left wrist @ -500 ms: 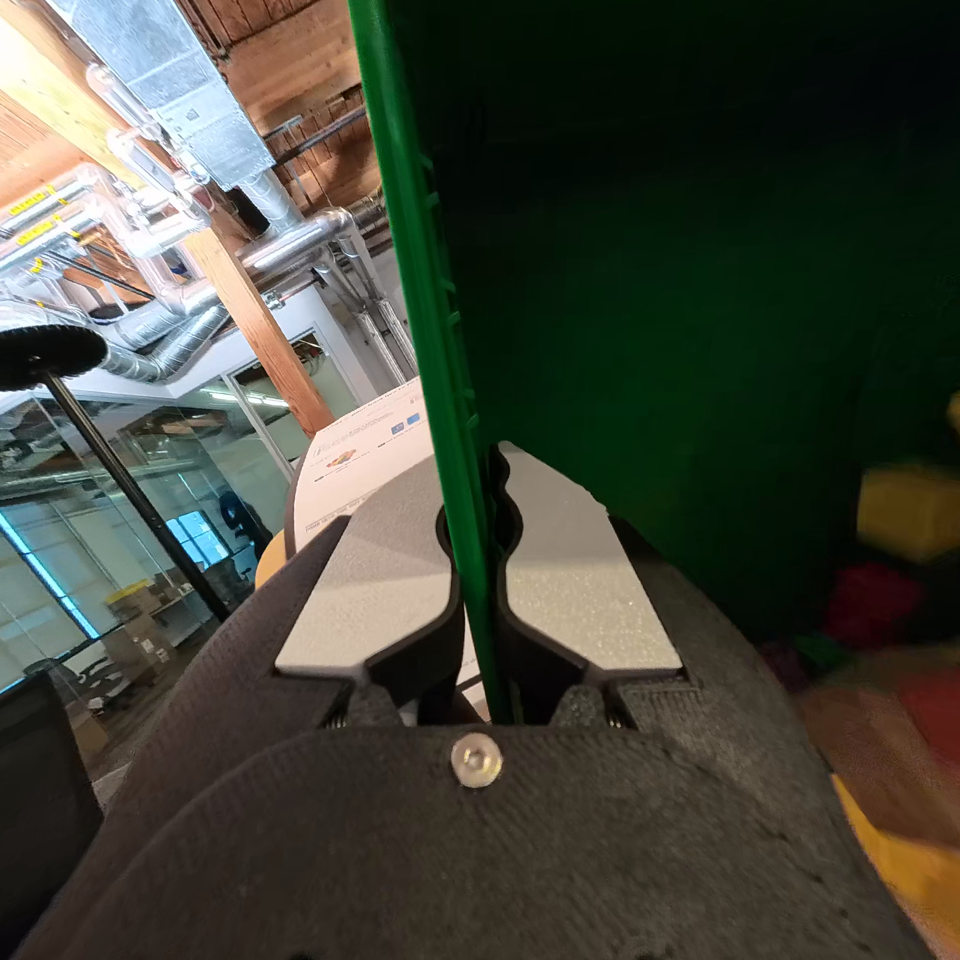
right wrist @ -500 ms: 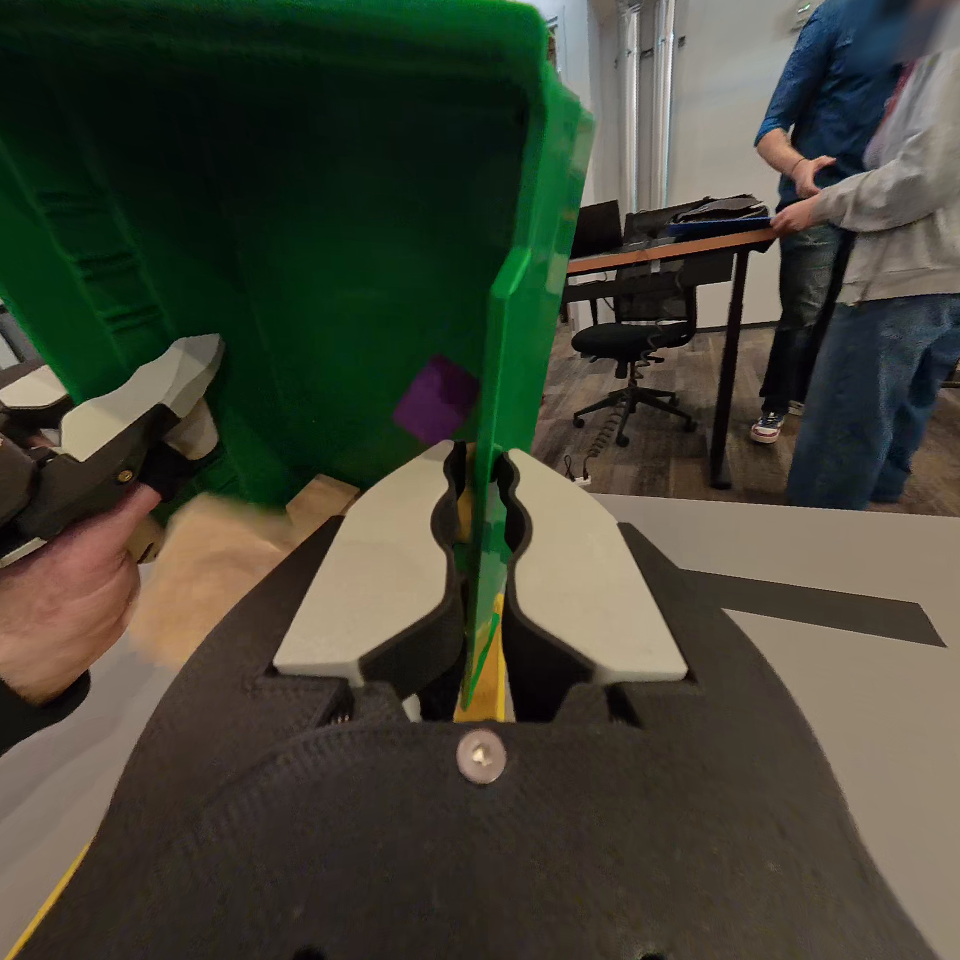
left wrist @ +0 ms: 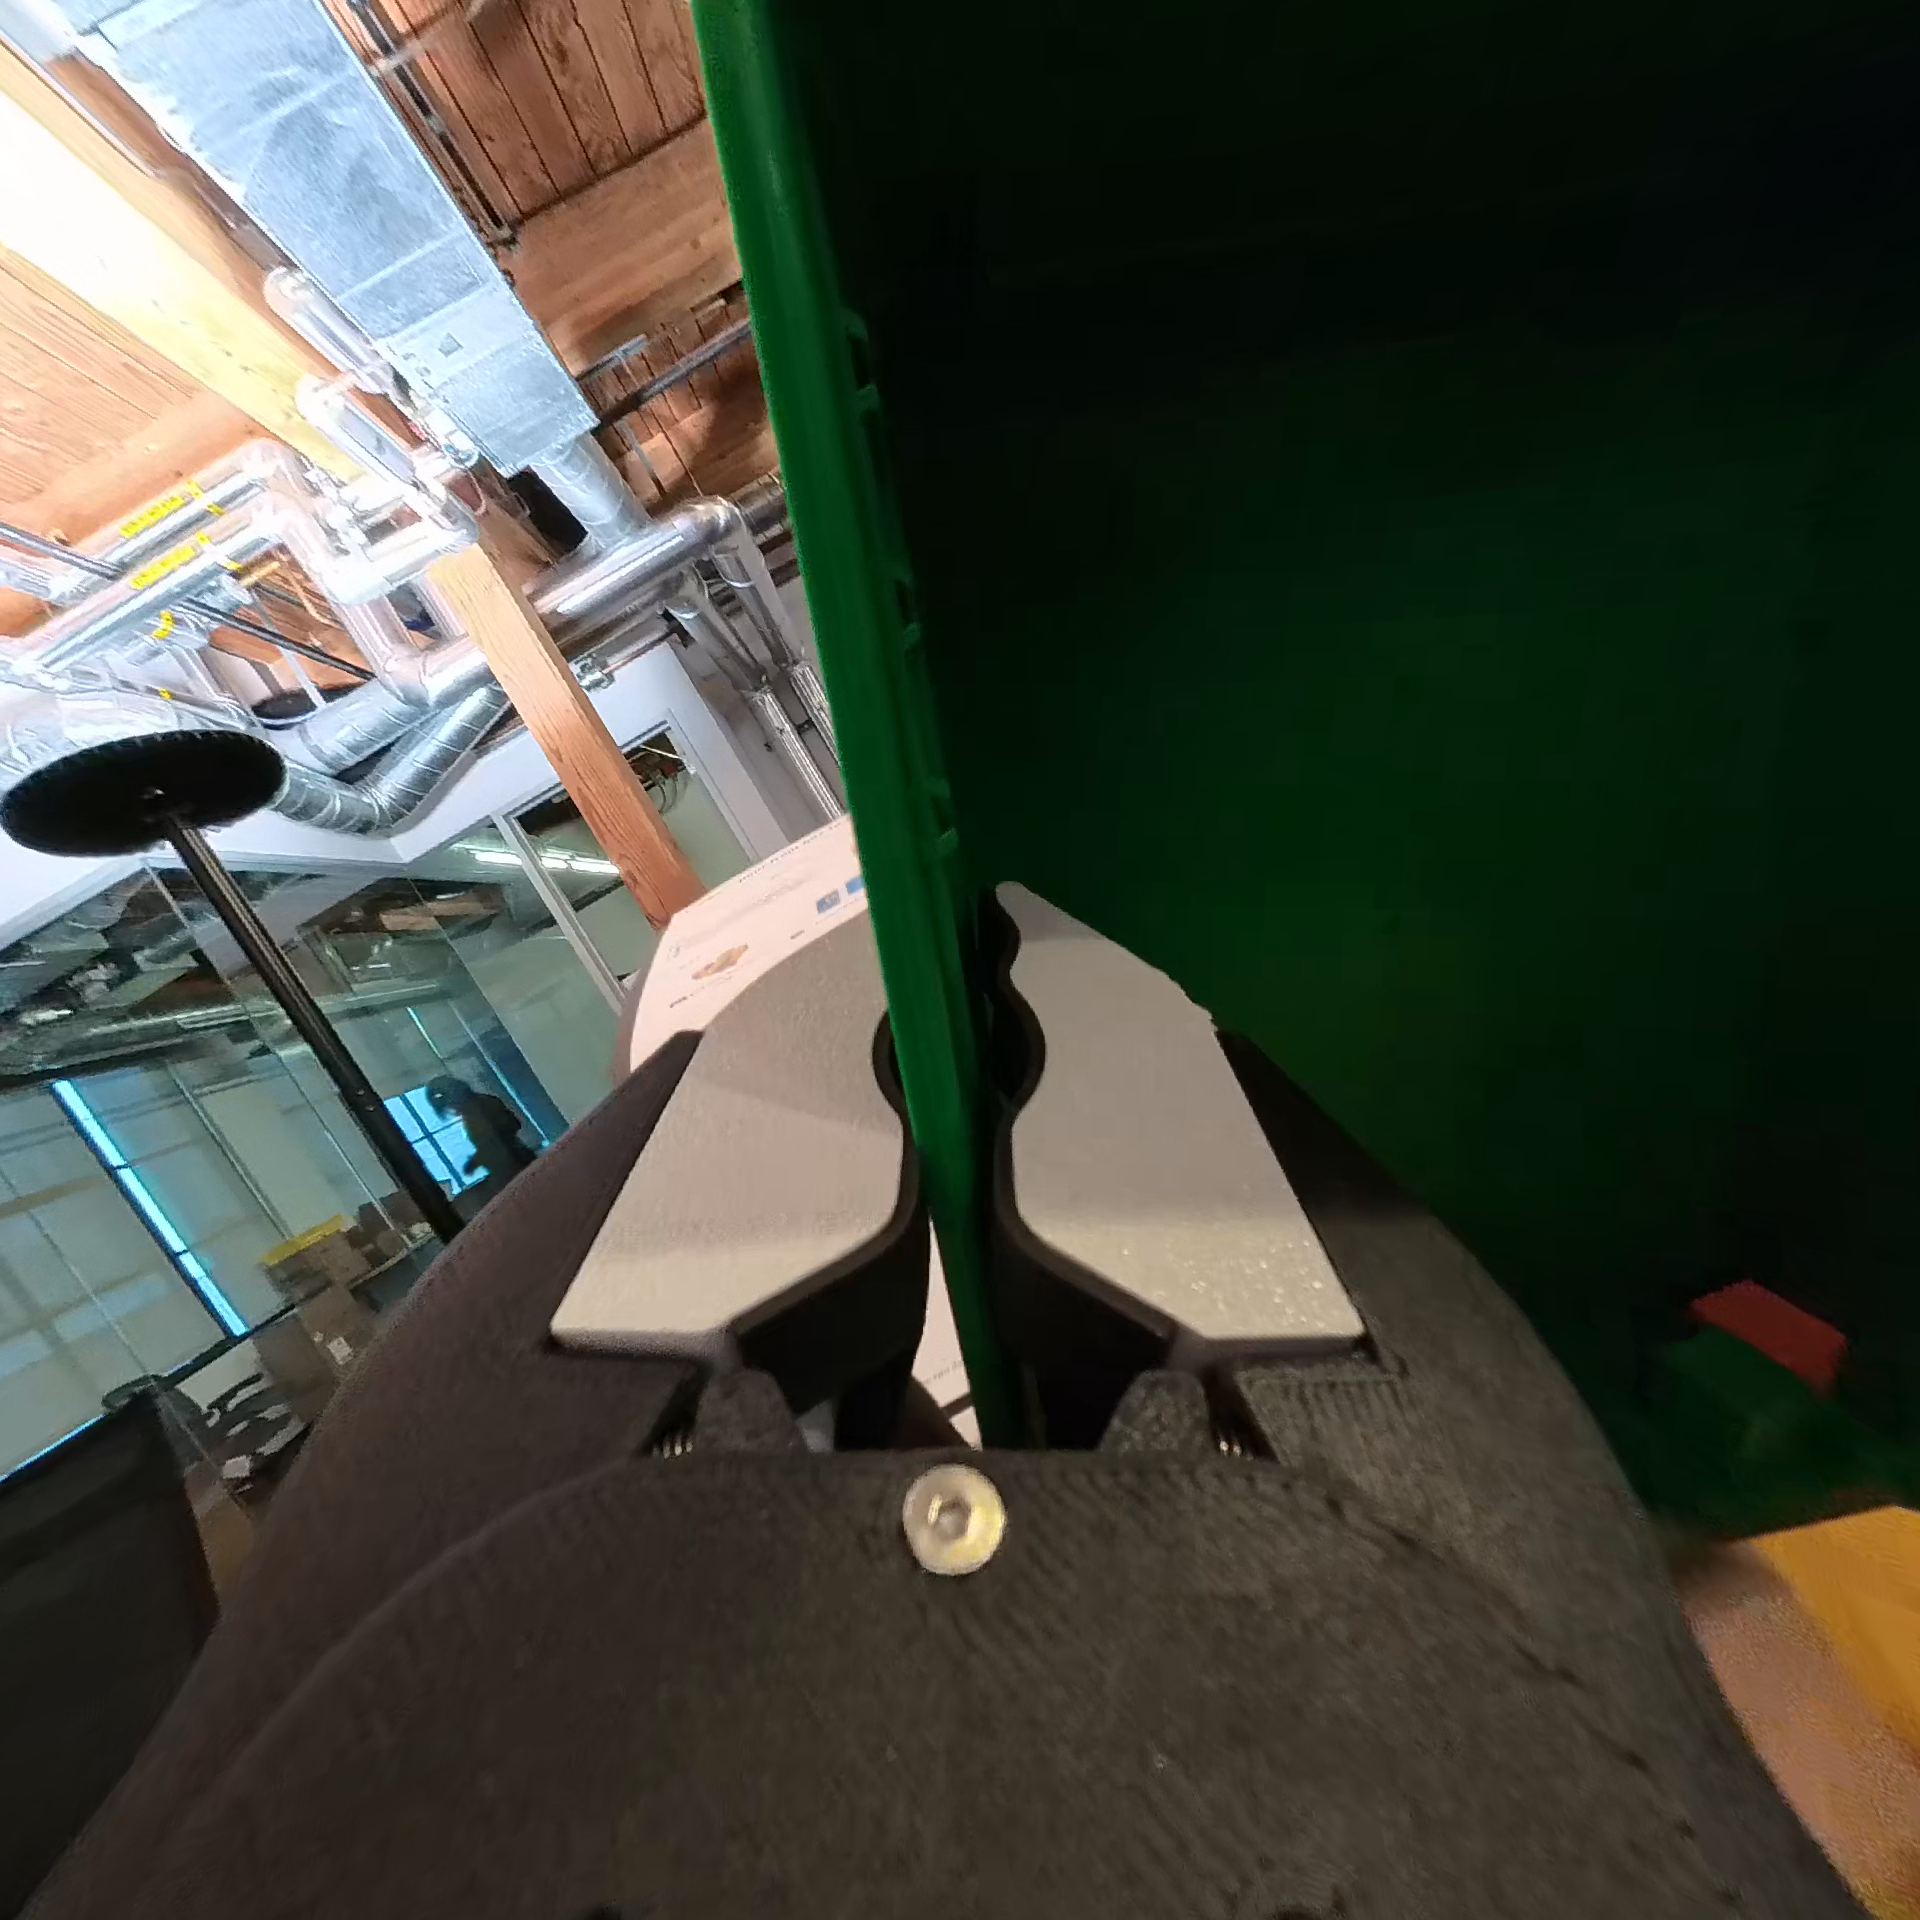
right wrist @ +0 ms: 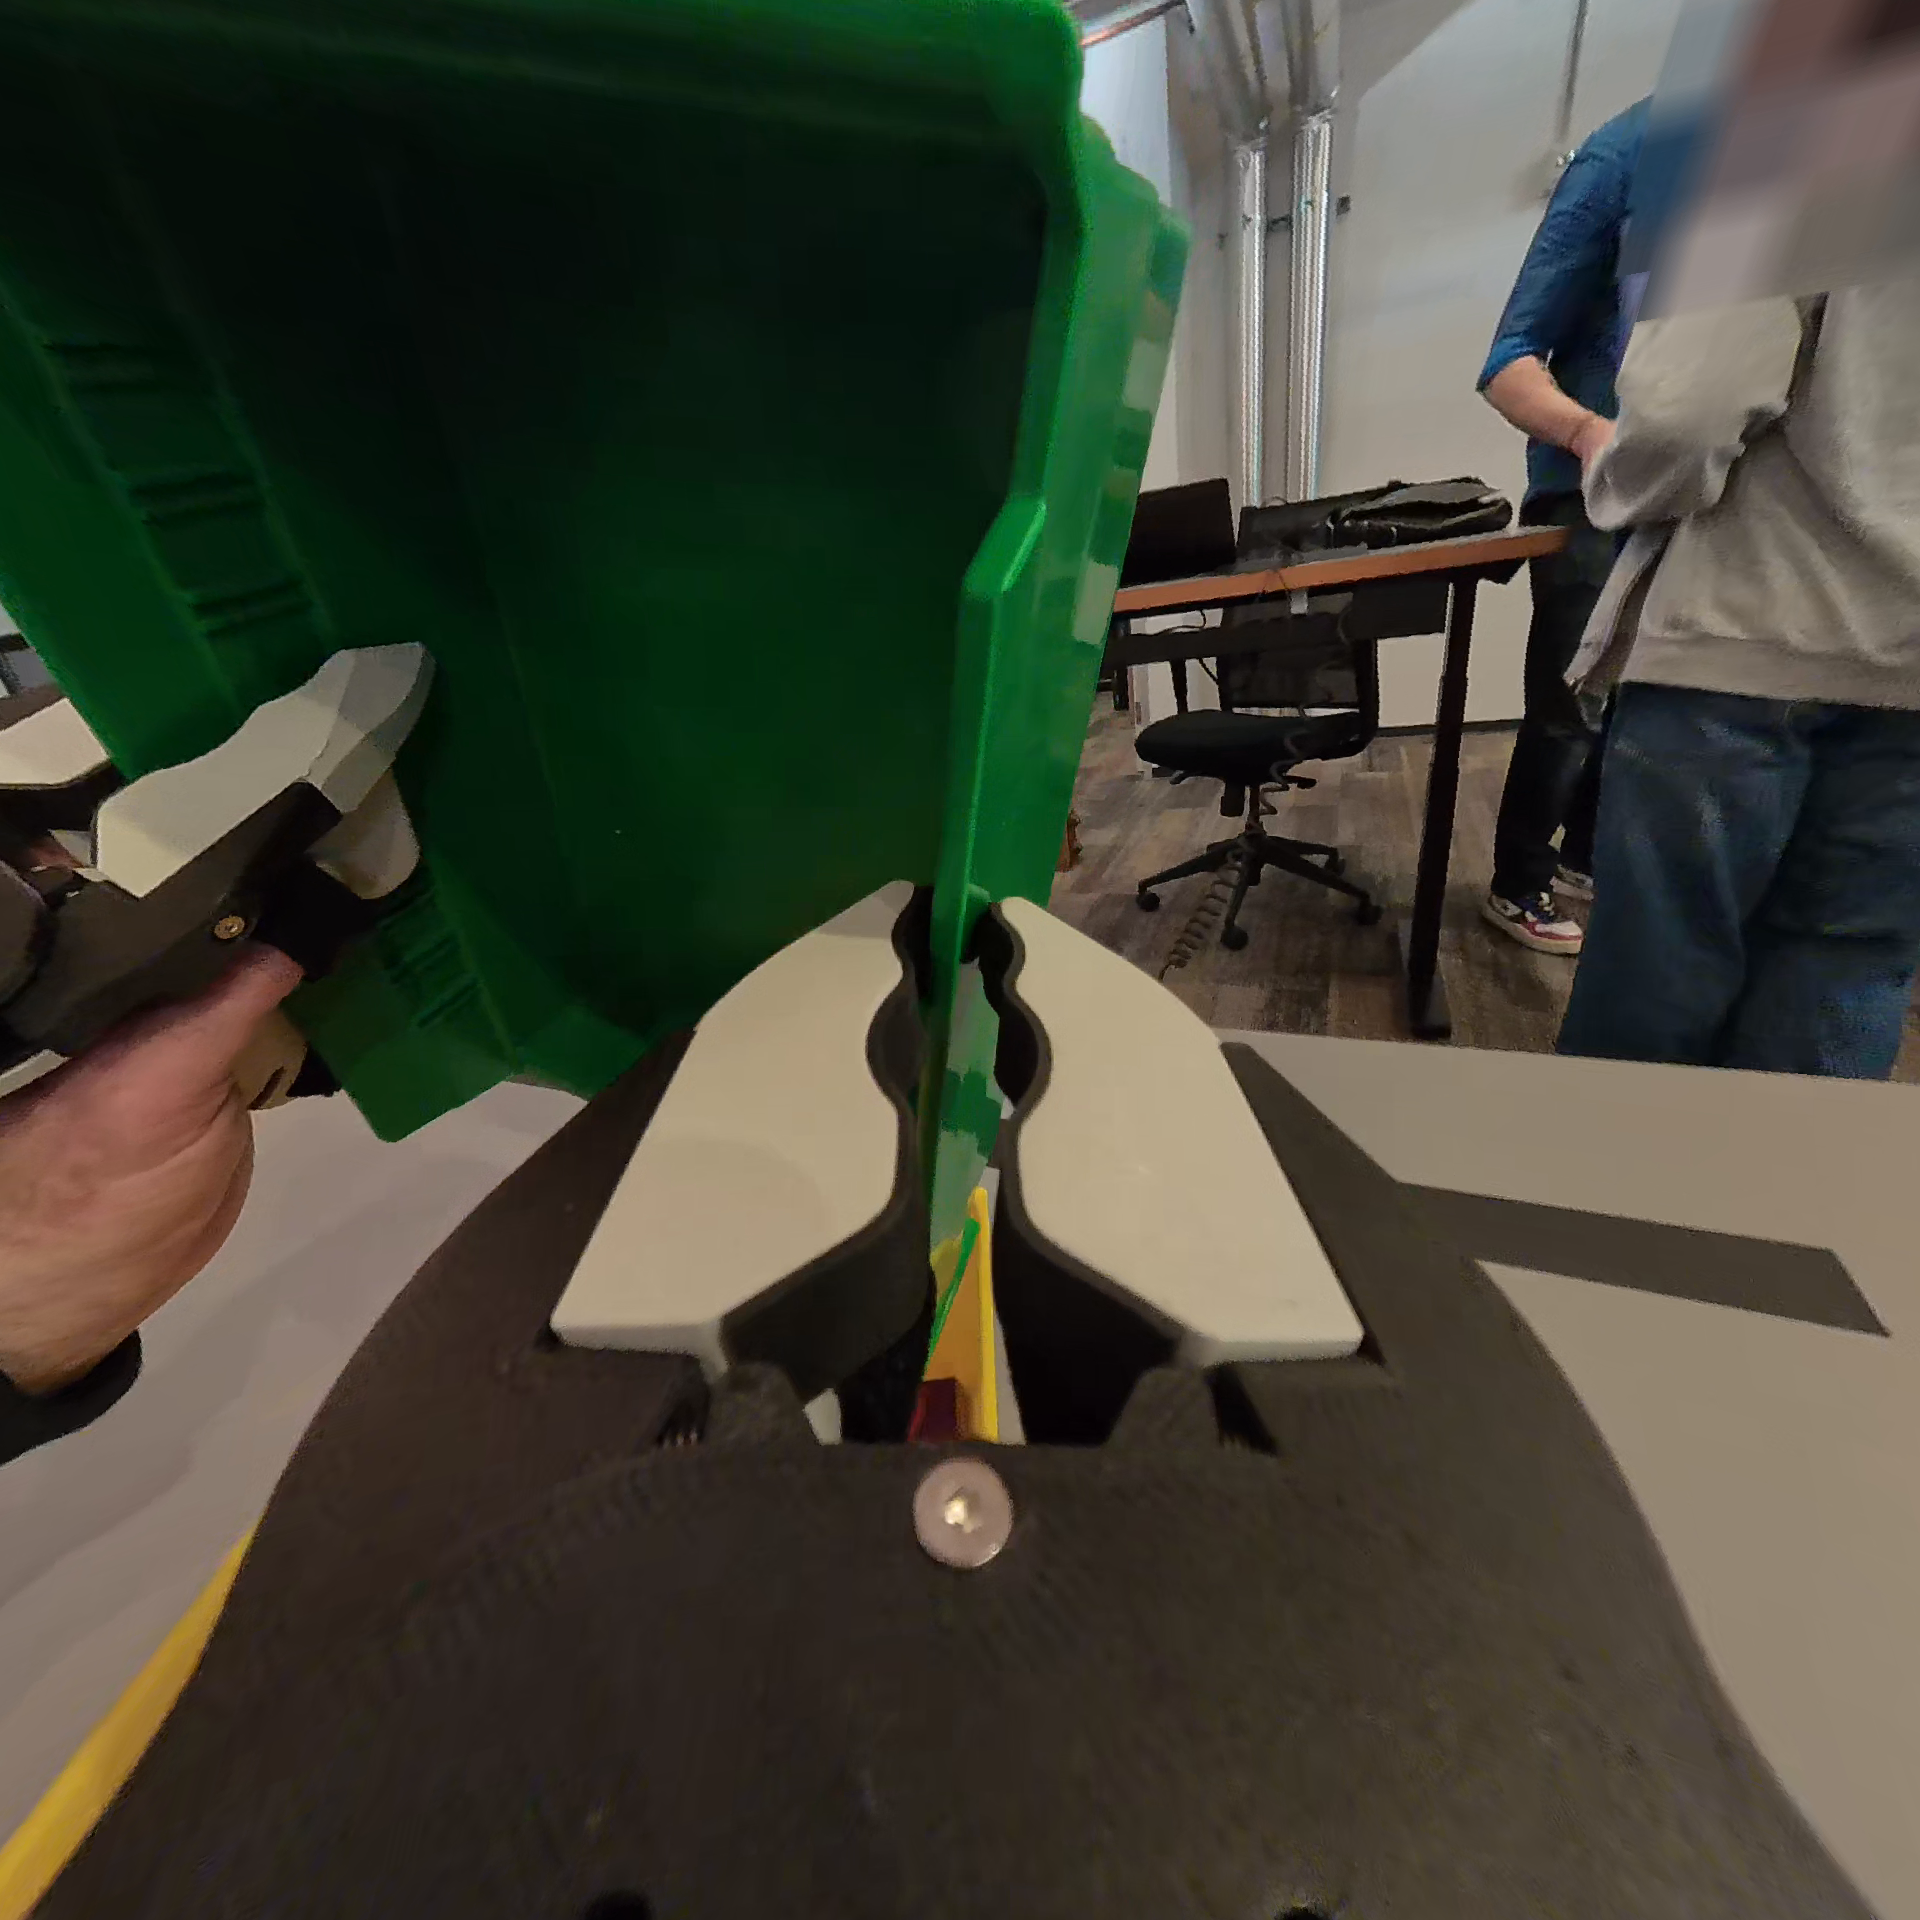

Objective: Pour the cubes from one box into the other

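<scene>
I work over a grey table in an open office, with a desk, a swivel chair and two people standing beyond it. Both my grippers hold the green box tipped steeply, its open side facing the right camera and its inside looking bare there. The right gripper is clamped on one side wall; the left gripper is clamped on the opposite wall, and it also shows at the left of the right view.

The risks I judge from here: each grip is a thin pinch on a wall edge, so if I twist my hands unevenly the box could slip or rotate out. If I drift sideways, any late cube could land on the table instead of in the yellow box below.

Only the left view shows the cubes, a red and a green one, blurred, at the box's low edge with yellow beneath. Only the right view shows the table, the yellow rim and the box's whole interior; the left looks up at ceiling ducts.
</scene>
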